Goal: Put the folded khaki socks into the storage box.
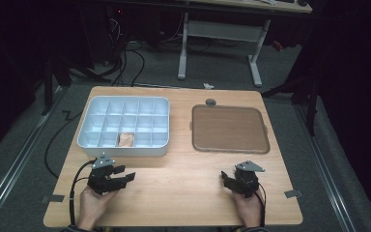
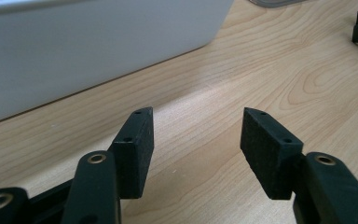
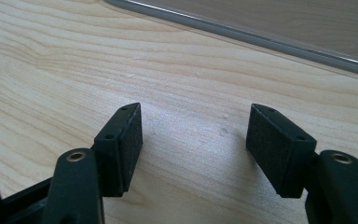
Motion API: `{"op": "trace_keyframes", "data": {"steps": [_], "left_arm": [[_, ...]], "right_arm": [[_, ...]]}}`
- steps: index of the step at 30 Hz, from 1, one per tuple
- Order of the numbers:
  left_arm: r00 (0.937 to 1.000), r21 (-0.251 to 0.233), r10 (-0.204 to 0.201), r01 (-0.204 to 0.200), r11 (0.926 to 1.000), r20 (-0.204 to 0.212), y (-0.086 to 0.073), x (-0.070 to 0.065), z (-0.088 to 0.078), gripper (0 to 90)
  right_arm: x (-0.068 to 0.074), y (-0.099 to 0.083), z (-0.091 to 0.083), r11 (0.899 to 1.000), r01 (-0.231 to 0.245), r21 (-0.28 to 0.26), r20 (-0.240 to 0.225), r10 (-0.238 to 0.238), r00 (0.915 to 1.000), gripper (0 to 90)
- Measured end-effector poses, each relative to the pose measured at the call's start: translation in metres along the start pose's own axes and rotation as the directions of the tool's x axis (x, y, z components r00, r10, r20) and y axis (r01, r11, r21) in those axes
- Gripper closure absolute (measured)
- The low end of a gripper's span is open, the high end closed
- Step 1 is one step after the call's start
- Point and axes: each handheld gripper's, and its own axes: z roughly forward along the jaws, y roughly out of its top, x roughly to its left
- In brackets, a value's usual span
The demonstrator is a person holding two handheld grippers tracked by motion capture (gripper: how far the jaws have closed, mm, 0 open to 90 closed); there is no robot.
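Observation:
A white compartment box (image 1: 92, 140) stands at the table's back left, and one front cell holds a small tan object (image 1: 126, 139). To its right lies a brown tray (image 1: 230, 128) with a grey rim. My left gripper (image 1: 128, 174) rests low over the wood in front of the box, open, with nothing between its pads (image 2: 135, 149); the box's white wall (image 2: 74, 51) rises just beyond. My right gripper (image 1: 226, 178) sits near the front right, open over bare wood, its pads (image 3: 279, 149) empty, with the tray's rim (image 3: 261, 39) ahead.
The wooden table (image 1: 183, 174) has its front edge close behind both hands. A small grey round piece (image 1: 210, 102) lies behind the tray. Beyond the table a white desk frame (image 1: 217, 43) and cables stand on the dark floor.

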Motion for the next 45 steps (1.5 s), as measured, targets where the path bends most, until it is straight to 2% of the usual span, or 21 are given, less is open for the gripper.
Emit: {"op": "trace_keyframes", "data": {"steps": [6,10,15,22,31,37,43,45], "left_arm": [[0.9999,-0.003,0.014,-0.014,0.9999,-0.008,-0.003,-0.004,0.006,45.1],[0.9989,0.006,0.041,-0.041,0.9991,-0.023,-0.005,-0.009,0.011,44.8],[0.9984,0.005,0.049,-0.048,0.9988,-0.027,-0.008,-0.012,0.017,44.7],[0.9945,0.018,0.089,-0.088,0.9959,-0.055,-0.011,-0.019,0.025,44.5],[0.9908,0.034,0.110,-0.108,0.9936,-0.079,-0.017,-0.022,0.033,44.1],[0.9901,0.001,0.105,-0.106,0.9944,-0.093,-0.022,-0.023,0.036,43.5],[0.9836,0.010,0.138,-0.138,0.9904,-0.116,-0.023,-0.027,0.038,40.1],[0.9797,0.016,0.153,-0.152,0.9883,-0.130,-0.023,-0.028,0.039,38.6]], "right_arm": [[0.000,0.000,0.000,1.000,0.000,0.000,0.000,0.000,1.0000,36.4],[0.000,0.000,0.000,1.000,0.000,0.000,0.000,0.000,1.0000,36.4],[0.000,0.000,0.000,1.000,0.000,0.000,0.000,0.000,1.0000,36.4],[0.000,0.000,0.000,1.000,0.000,0.000,0.000,0.000,1.0000,36.4],[0.000,0.000,0.000,1.000,0.000,0.000,0.000,0.000,1.0000,36.4],[0.000,0.000,0.000,1.000,-0.001,0.000,0.000,0.001,1.0000,36.4],[0.000,0.000,0.000,1.000,-0.001,0.000,0.000,0.001,1.0000,36.4],[0.000,0.000,0.000,1.000,-0.002,0.001,0.000,0.002,1.0000,36.4]]}}
